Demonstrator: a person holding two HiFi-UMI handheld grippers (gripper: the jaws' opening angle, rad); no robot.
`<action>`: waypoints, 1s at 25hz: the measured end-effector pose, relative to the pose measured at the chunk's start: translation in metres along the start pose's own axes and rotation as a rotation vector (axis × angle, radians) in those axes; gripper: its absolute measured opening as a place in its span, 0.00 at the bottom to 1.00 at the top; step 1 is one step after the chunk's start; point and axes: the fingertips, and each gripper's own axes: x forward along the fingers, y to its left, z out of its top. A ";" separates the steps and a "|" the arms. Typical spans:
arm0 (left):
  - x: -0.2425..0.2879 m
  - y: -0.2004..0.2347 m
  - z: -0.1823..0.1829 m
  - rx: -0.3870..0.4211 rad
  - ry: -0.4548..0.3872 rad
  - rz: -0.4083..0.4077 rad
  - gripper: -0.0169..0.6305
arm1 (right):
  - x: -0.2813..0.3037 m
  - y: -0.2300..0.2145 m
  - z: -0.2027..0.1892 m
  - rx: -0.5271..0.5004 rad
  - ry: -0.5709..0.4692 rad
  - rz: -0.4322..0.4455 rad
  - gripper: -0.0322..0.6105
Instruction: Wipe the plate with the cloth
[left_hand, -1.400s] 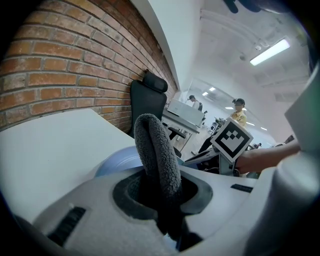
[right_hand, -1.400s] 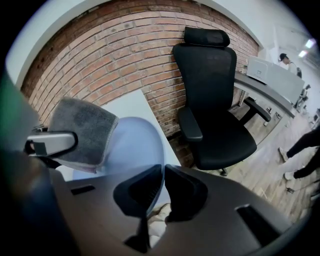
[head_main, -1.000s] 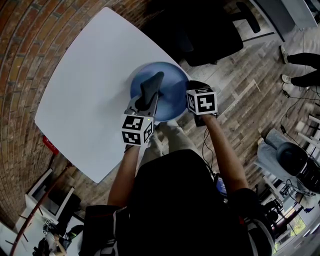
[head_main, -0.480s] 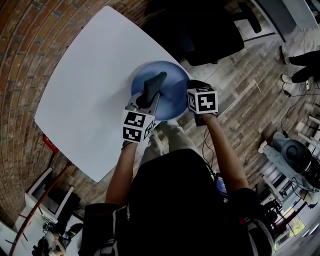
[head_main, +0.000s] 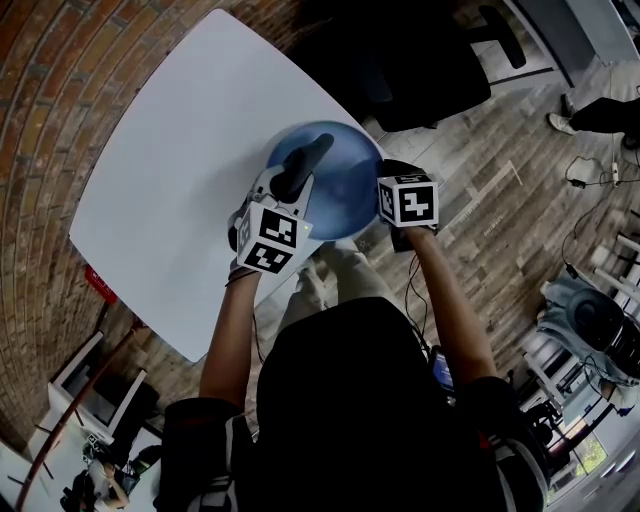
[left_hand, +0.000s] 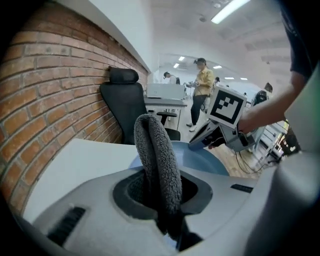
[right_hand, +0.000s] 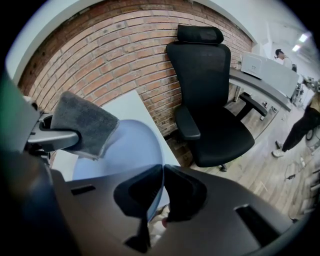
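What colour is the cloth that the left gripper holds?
Dark grey cloth, with a fuzzy pile; the left gripper view shows it best.

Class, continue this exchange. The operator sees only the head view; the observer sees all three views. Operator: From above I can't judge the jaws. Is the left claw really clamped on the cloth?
Observer: Yes. In the left gripper view the left claw is shut on the folded grey cloth, which stands up out of the jaws.
Operator: And the right claw, is it on the plate?
Observer: Yes. In the right gripper view the right claw pinches the blue plate by its near rim, with the jaws shut on the edge.
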 end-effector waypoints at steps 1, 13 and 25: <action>0.001 0.001 0.000 0.033 0.010 0.006 0.12 | 0.000 0.000 0.000 -0.001 0.000 -0.001 0.10; 0.016 0.019 -0.010 0.336 0.161 0.050 0.12 | 0.000 -0.001 0.000 -0.001 0.005 0.004 0.10; 0.029 0.010 -0.041 0.433 0.259 0.009 0.12 | 0.001 -0.003 0.001 -0.008 0.000 0.011 0.10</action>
